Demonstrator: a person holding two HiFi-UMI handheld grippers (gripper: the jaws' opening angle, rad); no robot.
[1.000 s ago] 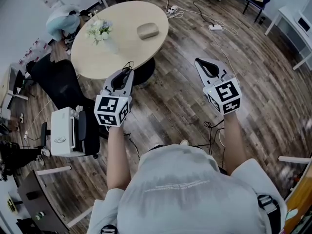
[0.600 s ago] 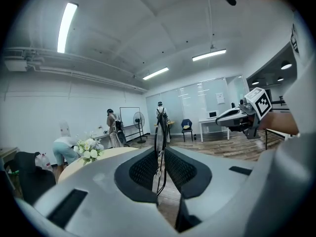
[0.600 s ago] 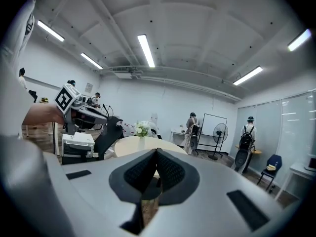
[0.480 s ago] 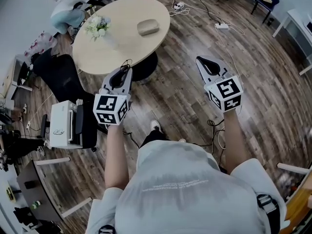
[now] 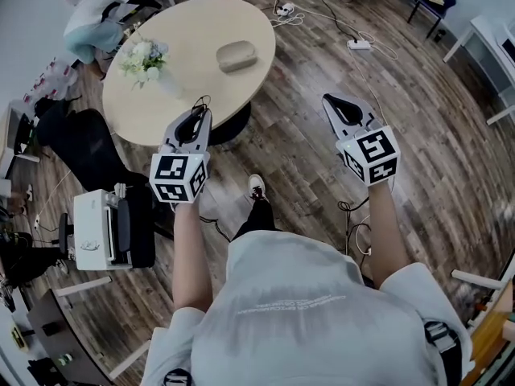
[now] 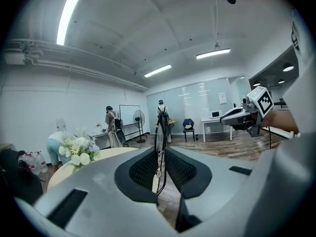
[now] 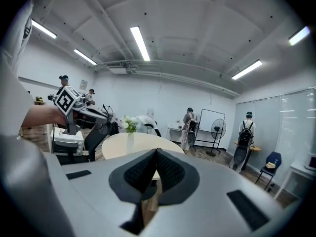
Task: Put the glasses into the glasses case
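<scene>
Just one glasses case (image 5: 236,55), one glasses (image 6: 159,132)

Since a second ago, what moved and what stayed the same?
The person took a step: a shoe now shows ahead on the floor. The left gripper stays shut on the glasses, the right gripper stays shut and empty, and the glasses case still lies on the table.
</scene>
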